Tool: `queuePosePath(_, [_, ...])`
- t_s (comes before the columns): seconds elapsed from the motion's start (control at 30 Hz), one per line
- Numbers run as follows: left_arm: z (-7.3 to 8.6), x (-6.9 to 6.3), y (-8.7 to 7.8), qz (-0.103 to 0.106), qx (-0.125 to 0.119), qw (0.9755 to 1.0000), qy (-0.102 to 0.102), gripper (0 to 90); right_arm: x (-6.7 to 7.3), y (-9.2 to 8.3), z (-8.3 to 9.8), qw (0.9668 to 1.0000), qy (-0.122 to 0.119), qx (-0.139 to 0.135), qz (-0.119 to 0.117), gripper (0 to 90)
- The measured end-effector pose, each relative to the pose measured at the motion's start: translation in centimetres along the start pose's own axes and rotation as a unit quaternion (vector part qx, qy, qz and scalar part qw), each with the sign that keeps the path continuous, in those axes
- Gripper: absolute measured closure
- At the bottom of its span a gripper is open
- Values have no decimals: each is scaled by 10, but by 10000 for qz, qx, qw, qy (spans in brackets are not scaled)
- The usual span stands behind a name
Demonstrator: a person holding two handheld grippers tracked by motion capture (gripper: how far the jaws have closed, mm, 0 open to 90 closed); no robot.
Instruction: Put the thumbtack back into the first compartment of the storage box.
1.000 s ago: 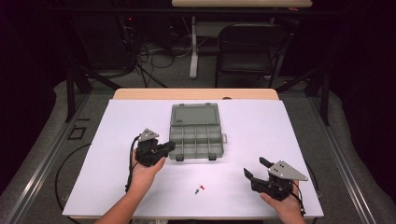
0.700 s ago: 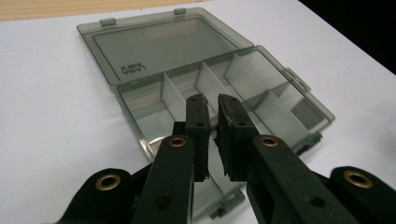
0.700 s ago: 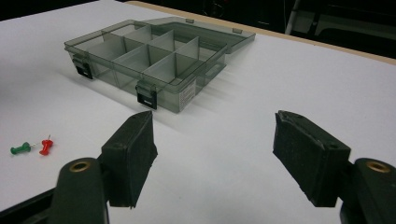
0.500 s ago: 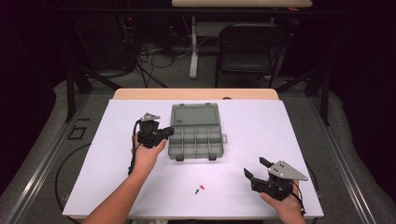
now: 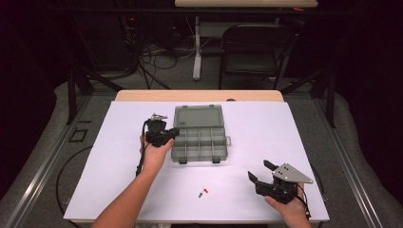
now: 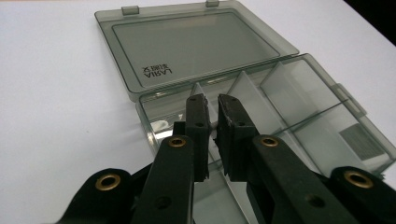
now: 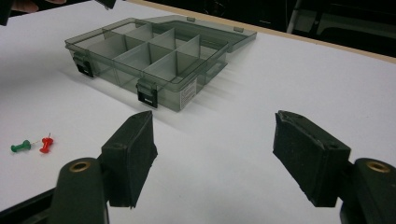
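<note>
1. The counter [image 5: 304, 142] is covered by a white sheet, with a strip of bare light wood [image 5: 199, 95] showing along its far edge.
2. A black folding chair [image 5: 252, 50] stands on the floor beyond the counter's far right part.
3. Left of the chair, a white post with a foot [image 5: 196, 47] rises toward a pale tabletop [image 5: 244, 3] at the far edge.
4. Dark cables [image 5: 152, 52] lie tangled on the grey floor [image 5: 47, 156] at the far left.
5. Black frame legs [image 5: 76, 80] slant down on both sides of the counter.
6. The room behind is dark; the light falls on the counter.
</note>
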State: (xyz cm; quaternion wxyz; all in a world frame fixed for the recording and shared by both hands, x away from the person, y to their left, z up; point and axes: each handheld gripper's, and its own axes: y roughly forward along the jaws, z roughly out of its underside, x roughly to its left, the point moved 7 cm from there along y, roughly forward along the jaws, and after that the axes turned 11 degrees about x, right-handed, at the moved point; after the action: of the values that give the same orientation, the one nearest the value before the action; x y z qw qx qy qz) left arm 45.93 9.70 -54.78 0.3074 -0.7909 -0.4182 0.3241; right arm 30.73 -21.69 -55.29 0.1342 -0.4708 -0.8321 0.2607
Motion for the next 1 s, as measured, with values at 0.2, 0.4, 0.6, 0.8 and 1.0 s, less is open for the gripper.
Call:
queuePosePath(0.2, [1,5,14,-105,107,9999,-75,830,0,0,0,10000,-13,-2,-4,288])
queuePosePath(0.4, [3,8,23,-139,173,9997,-108,830,0,1,0,10000,-15,2,-7,289])
queuePosePath(0.6, [4,7,29,-134,208,9997,-76,829,0,0,0,10000,-21,6,-12,289])
queuePosePath(0.8, [4,6,33,-142,252,9996,-30,829,1,1,0,10000,-30,3,-13,288])
queuePosePath(1.0, [5,5,34,-115,235,9997,-36,827,1,1,0,10000,-16,-11,-20,289])
